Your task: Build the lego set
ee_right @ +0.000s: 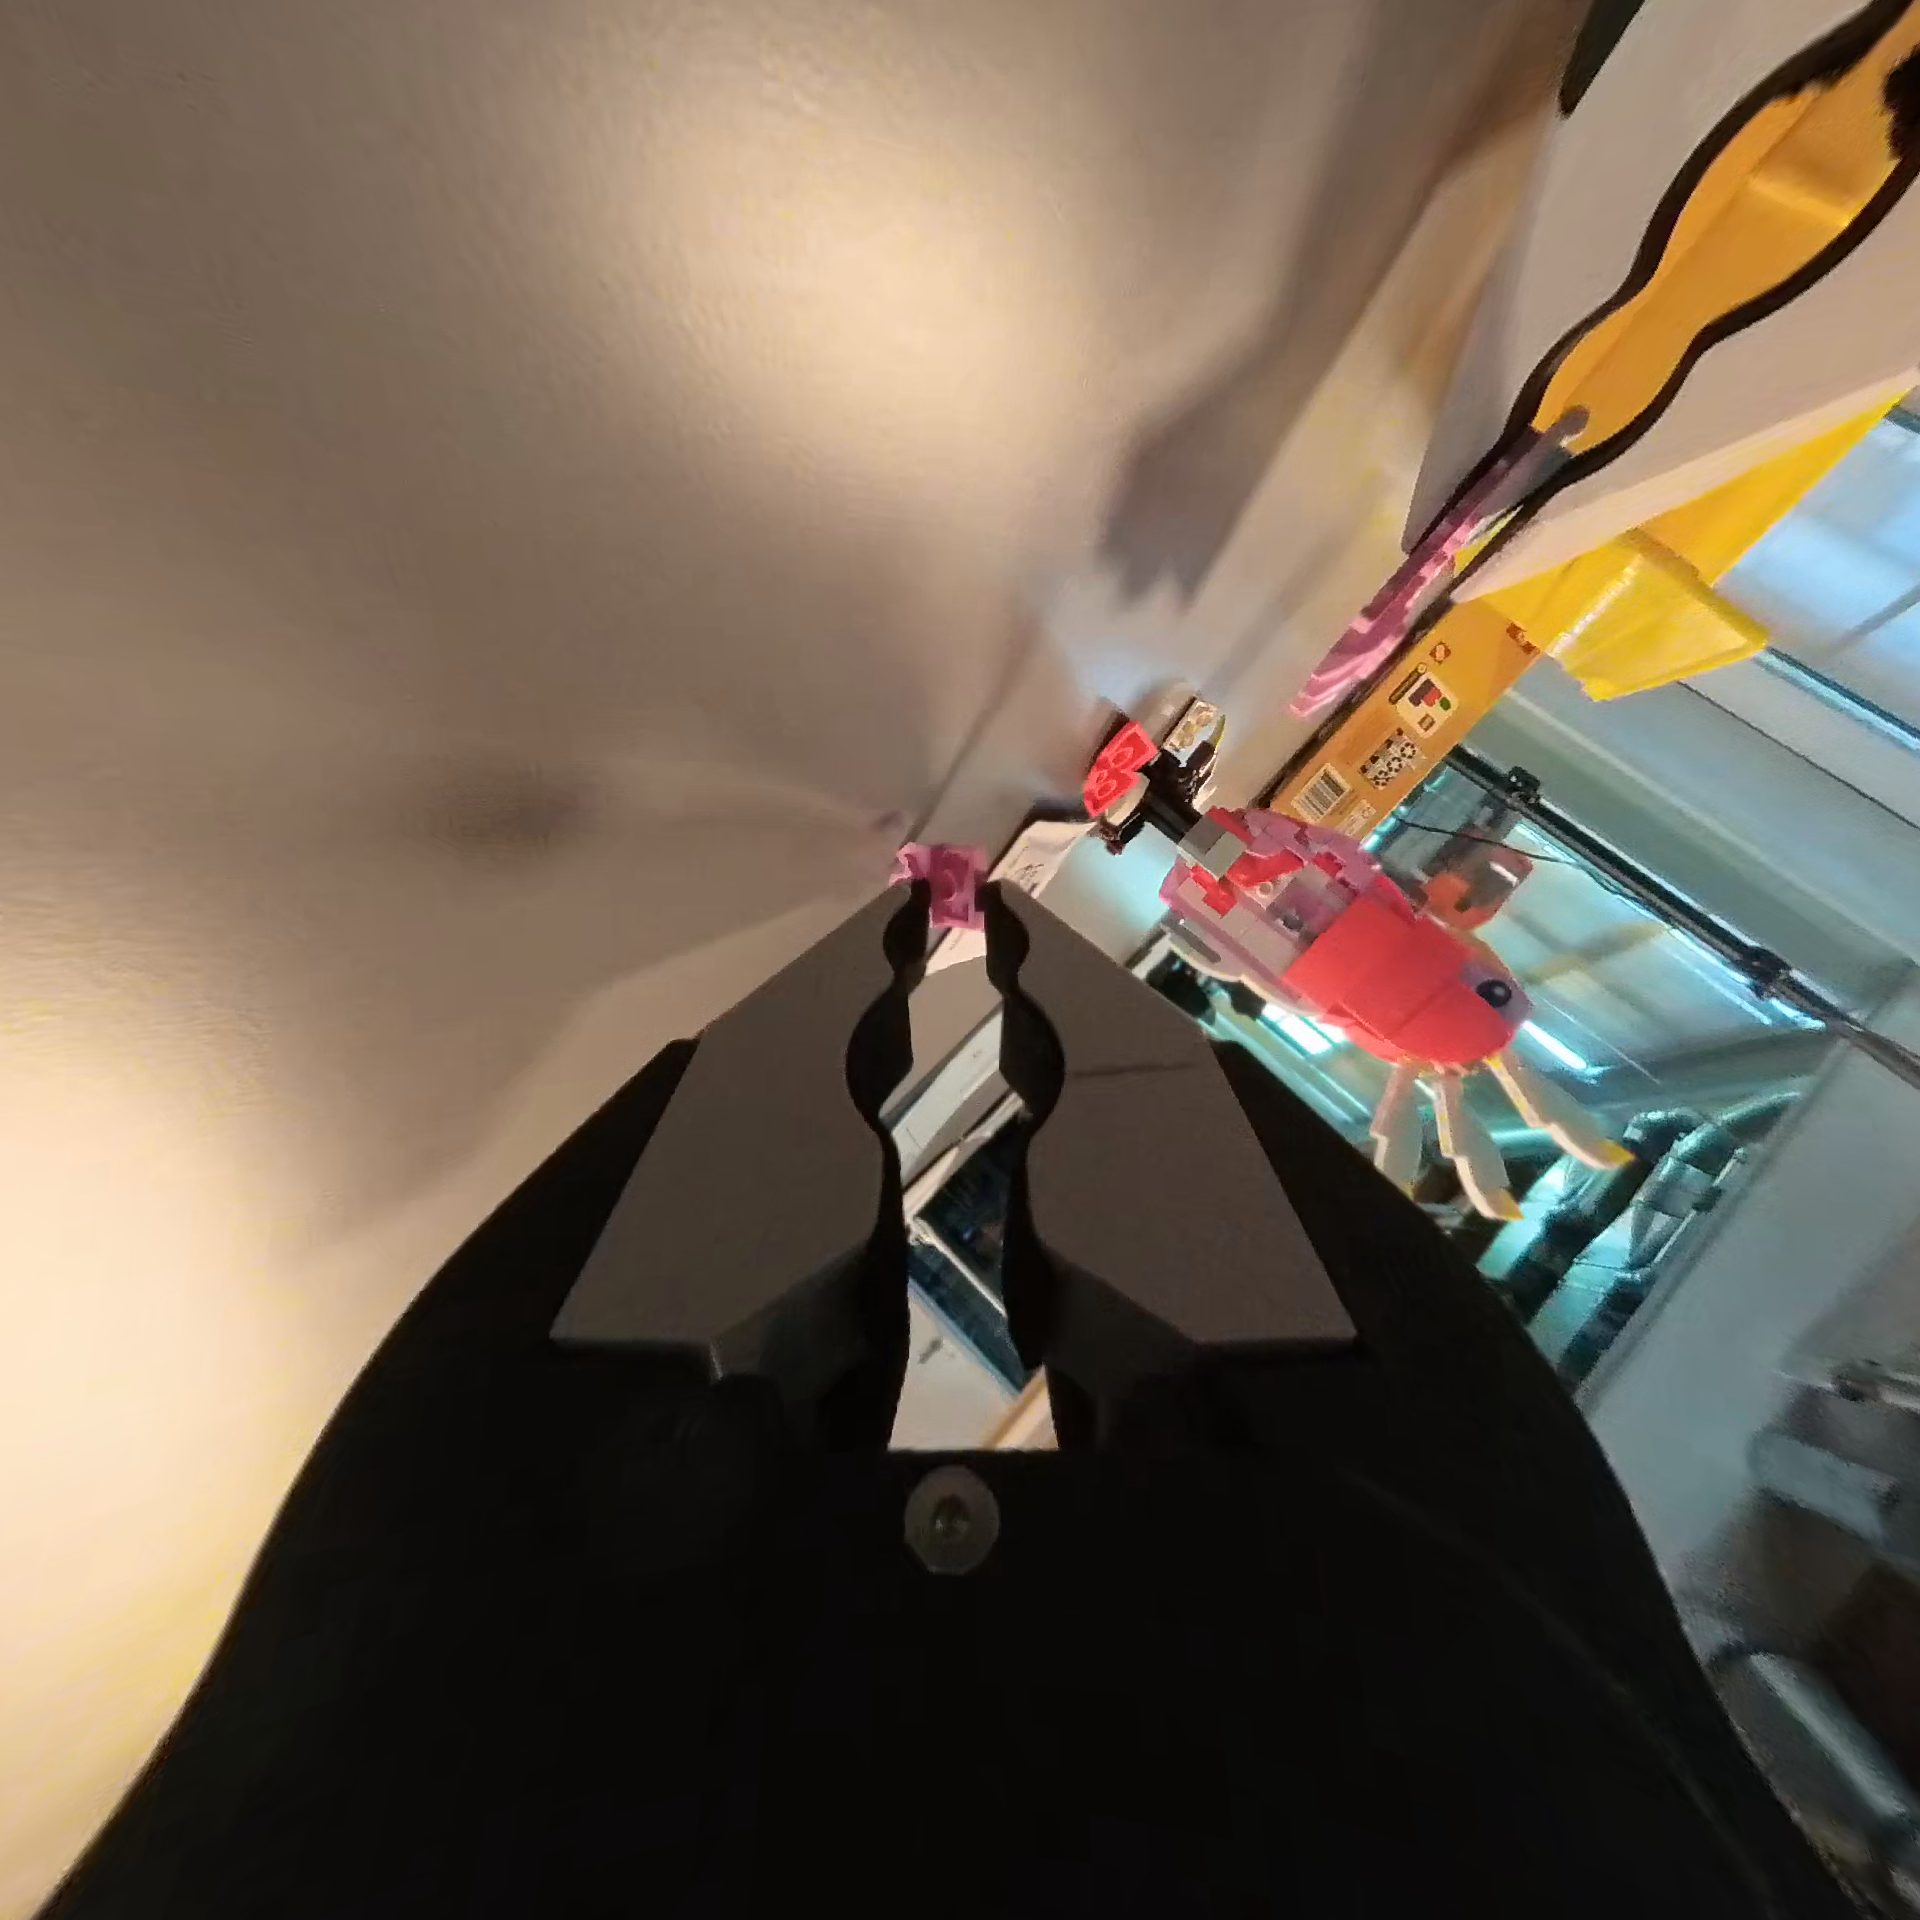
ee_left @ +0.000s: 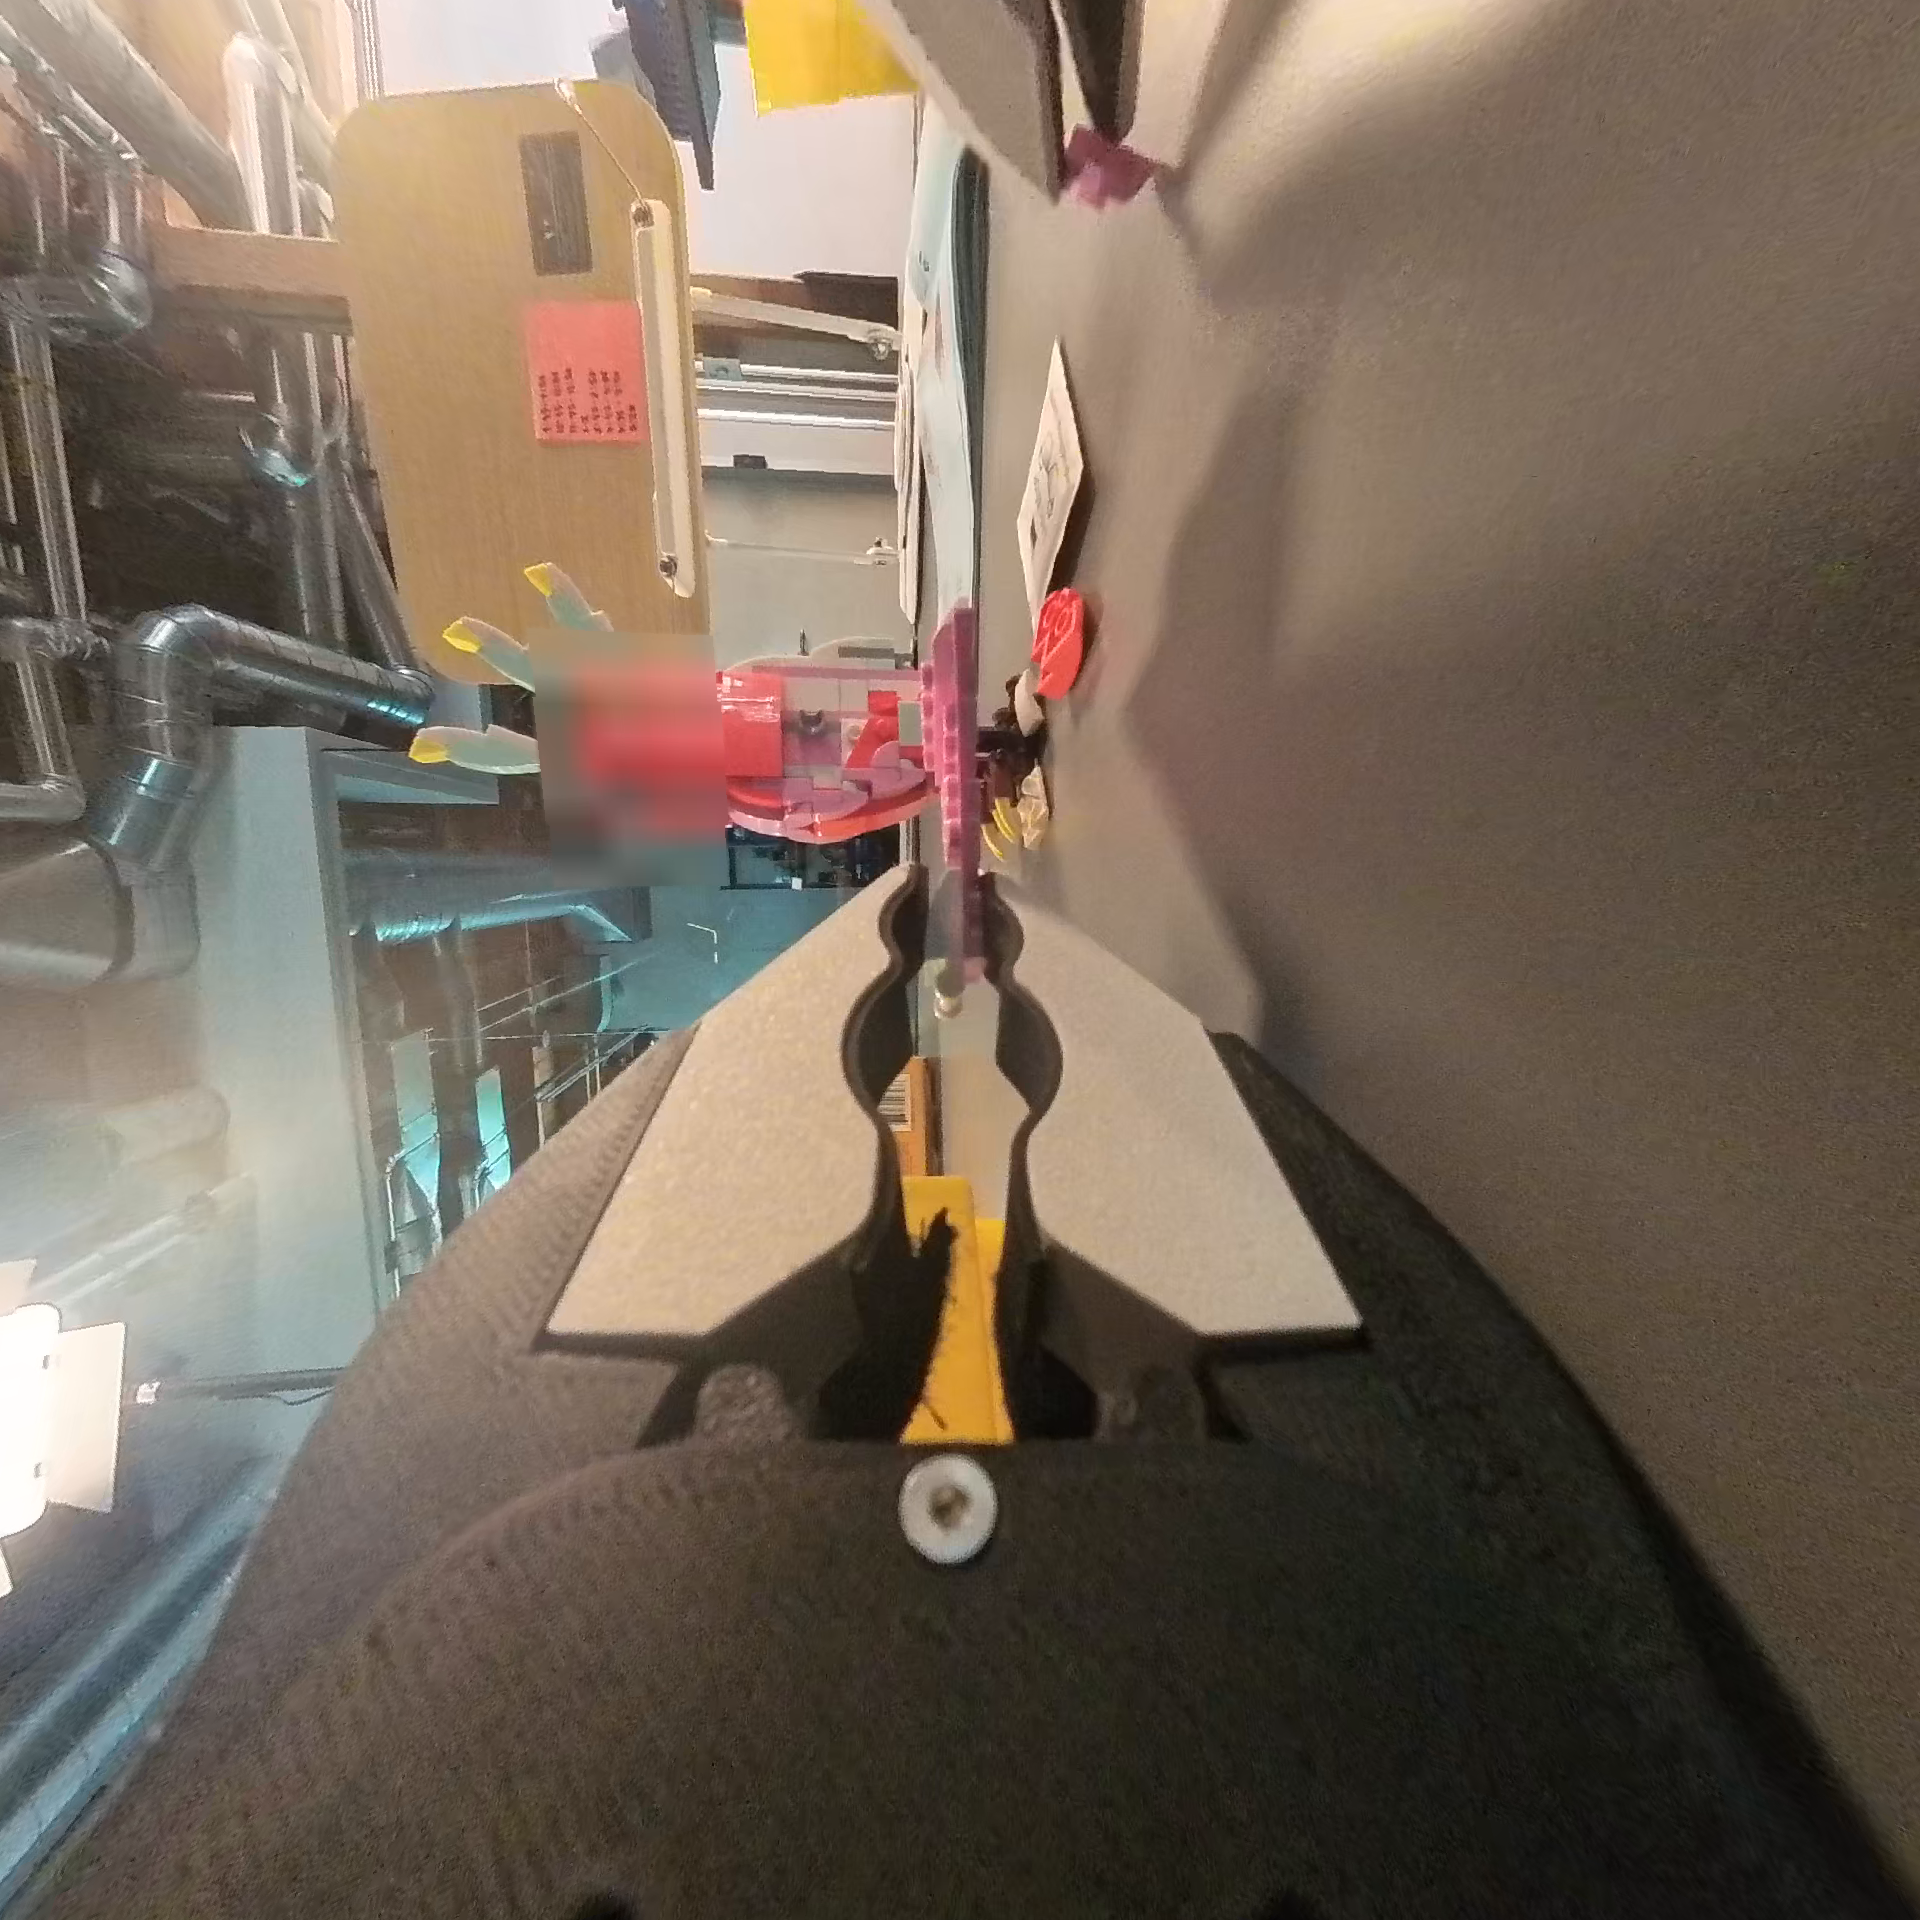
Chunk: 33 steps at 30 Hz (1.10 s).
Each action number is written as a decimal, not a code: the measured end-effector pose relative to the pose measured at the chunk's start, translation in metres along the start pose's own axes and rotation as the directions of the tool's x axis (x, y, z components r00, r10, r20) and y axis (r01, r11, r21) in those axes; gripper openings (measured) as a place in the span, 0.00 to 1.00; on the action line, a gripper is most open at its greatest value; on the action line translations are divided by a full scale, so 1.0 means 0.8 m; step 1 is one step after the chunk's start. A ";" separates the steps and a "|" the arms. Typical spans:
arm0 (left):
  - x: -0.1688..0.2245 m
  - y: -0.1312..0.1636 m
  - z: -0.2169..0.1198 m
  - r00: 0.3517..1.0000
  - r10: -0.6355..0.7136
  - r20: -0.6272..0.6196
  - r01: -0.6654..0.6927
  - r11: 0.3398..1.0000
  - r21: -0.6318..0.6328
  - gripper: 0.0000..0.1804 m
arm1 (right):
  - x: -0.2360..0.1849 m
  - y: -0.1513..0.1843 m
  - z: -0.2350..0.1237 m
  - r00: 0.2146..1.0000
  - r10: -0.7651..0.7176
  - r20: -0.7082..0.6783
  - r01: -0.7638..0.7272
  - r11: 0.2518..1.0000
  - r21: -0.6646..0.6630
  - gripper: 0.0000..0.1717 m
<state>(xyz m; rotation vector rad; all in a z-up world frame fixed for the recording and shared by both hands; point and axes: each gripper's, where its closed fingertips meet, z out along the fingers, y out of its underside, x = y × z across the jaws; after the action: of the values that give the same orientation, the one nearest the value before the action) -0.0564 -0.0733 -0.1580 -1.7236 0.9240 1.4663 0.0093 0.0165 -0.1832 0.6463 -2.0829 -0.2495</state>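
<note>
left gripper fingers clenched on a flat purple studded plastic plate, red-and-pink brick fish model at eleven o'clock. right gripper clamps a small pink plastic brick; fish model at three o'clock.

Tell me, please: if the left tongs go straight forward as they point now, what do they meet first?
The left tongs already grip the edge of a purple plate, so it moves with them. Past it, the red and pink brick fish juts to the left, and the way ahead looks free, though depth is unclear.

two grippers, one brick fish, one red brick.
</note>
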 end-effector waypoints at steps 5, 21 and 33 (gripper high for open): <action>0.001 -0.002 0.000 1.000 0.005 -0.003 -0.005 1.000 0.008 0.04 | -0.010 -0.006 -0.011 1.000 -0.015 0.021 0.014 1.000 0.023 0.09; 0.001 -0.002 0.000 1.000 0.004 -0.002 -0.004 1.000 0.008 0.04 | -0.039 -0.014 -0.035 0.431 0.688 0.584 -0.788 0.602 -0.129 0.10; 0.003 -0.003 0.000 1.000 -0.002 -0.012 0.002 1.000 0.014 0.04 | 0.007 -0.018 -0.019 0.271 0.706 0.654 -0.948 0.315 0.052 0.18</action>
<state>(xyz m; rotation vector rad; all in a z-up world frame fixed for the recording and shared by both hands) -0.0543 -0.0719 -0.1599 -1.7248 0.9366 1.4467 0.0243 0.0025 -0.1769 -0.5302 -2.7313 0.8416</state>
